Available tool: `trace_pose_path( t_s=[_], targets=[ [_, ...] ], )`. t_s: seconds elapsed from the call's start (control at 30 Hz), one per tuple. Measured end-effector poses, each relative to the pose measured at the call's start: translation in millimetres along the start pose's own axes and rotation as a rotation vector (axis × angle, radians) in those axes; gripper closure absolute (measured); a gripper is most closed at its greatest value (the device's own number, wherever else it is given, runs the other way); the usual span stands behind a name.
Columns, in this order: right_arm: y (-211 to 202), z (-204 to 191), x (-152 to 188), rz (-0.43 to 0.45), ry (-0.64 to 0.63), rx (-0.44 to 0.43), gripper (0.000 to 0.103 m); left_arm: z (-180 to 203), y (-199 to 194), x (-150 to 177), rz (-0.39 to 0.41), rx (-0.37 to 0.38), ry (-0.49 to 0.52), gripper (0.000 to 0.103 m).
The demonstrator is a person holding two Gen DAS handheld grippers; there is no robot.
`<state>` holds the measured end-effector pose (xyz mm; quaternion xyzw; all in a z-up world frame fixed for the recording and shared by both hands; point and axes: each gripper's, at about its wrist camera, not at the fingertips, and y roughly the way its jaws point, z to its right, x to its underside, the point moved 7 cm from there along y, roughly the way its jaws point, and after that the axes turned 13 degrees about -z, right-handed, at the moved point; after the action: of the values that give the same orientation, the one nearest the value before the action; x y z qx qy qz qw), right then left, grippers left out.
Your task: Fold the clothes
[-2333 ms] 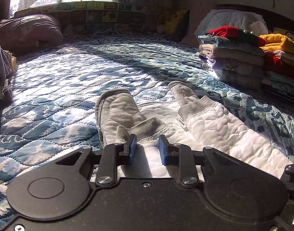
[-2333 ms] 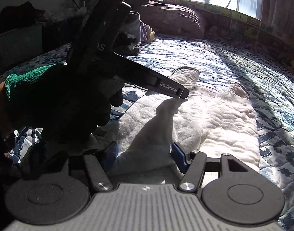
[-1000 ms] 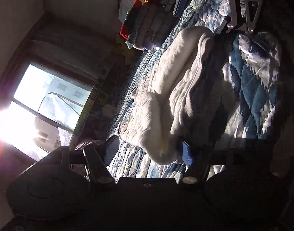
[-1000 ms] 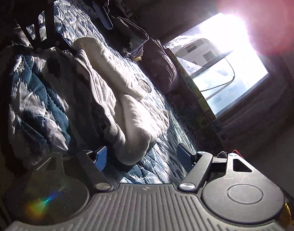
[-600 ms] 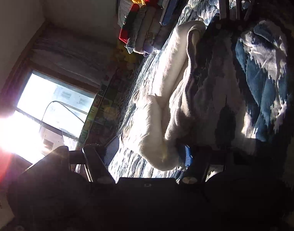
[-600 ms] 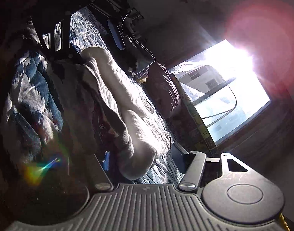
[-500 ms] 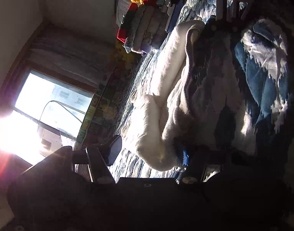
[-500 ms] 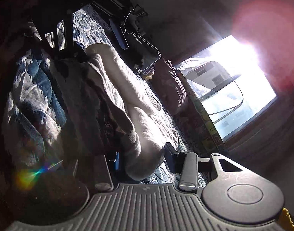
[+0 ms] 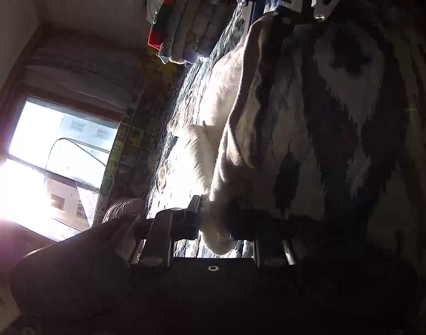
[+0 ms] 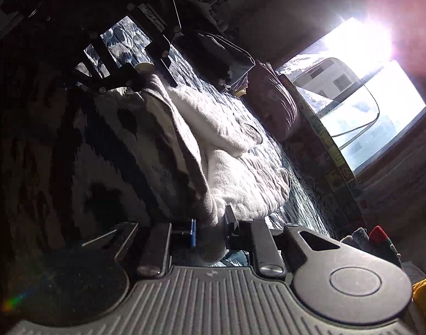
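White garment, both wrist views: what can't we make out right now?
- Left wrist: the white garment bulges between the fingers of the left gripper; the right finger is lost in shadow, so pad contact is unclear.
- Right wrist: fabric sits between the right gripper pads; the grasped edge is hidden by the bunched cloth.
- Both: window glare washes out detail; what kind of garment it is can't be told.

**Open quilt near side, clutter at edges**

Blue patterned quilt lies bare beside the white garment; open room to pass there. Stack of folded clothes blocks one end of the bed. Dark pillow and bundled items sit toward the window. Both grippers crowd the garment's ends.
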<state>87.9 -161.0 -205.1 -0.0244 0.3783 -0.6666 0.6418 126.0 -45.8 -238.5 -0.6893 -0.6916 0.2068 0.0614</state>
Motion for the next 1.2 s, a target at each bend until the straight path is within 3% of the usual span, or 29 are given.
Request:
trace_pose_path(
  t_s=[0.23, 0.37, 0.5, 0.6, 0.77, 0.87, 0.97, 1.03, 1.1, 1.2],
  targets=[
    [-56.3, 12.0, -13.8, -0.008, -0.053, -0.048, 0.082, -16.7, -60.0, -0.9, 0.063, 0.11, 0.012, 0.081],
    [-65.1, 60.9, -35.2, 0.039, 0.001, -0.054, 0.08, -62.9, -65.7, -7.1, 0.099, 0.161, -0.082, 0.078],
    [-47.5, 124.7, -48.3, 0.083, 0.158, -0.149, 0.078, -119.8, -45.3, -14.9, 0.172, 0.296, -0.242, 0.074],
    [-16.2, 172.2, -50.8, 0.097, 0.345, -0.269, 0.078, -161.3, -5.7, -19.7, 0.22, 0.417, -0.434, 0.074],
    [63.2, 237.6, -30.5, 0.105, 0.796, -0.519, 0.078, -194.0, 63.4, 0.6, 0.276, 0.66, -0.905, 0.074],
    [109.5, 250.5, -13.7, 0.11, 1.042, -0.624, 0.076, -195.7, 108.2, 11.3, 0.282, 0.764, -1.171, 0.074],
    [130.9, 247.5, 5.4, 0.171, 1.236, -0.683, 0.063, -187.4, 145.6, 20.1, 0.282, 0.825, -1.398, 0.074],
    [126.7, 238.5, 21.0, 0.236, 1.32, -0.664, 0.039, -184.6, 161.2, 25.8, 0.27, 0.875, -1.484, 0.074],
    [121.5, 228.3, 35.0, 0.296, 1.385, -0.644, 0.027, -184.2, 166.8, 27.1, 0.284, 0.903, -1.502, 0.075],
    [114.6, 201.4, 38.3, 0.31, 1.336, -0.63, 0.025, -183.2, 172.0, 29.8, 0.286, 0.932, -1.502, 0.075]
  ],
)
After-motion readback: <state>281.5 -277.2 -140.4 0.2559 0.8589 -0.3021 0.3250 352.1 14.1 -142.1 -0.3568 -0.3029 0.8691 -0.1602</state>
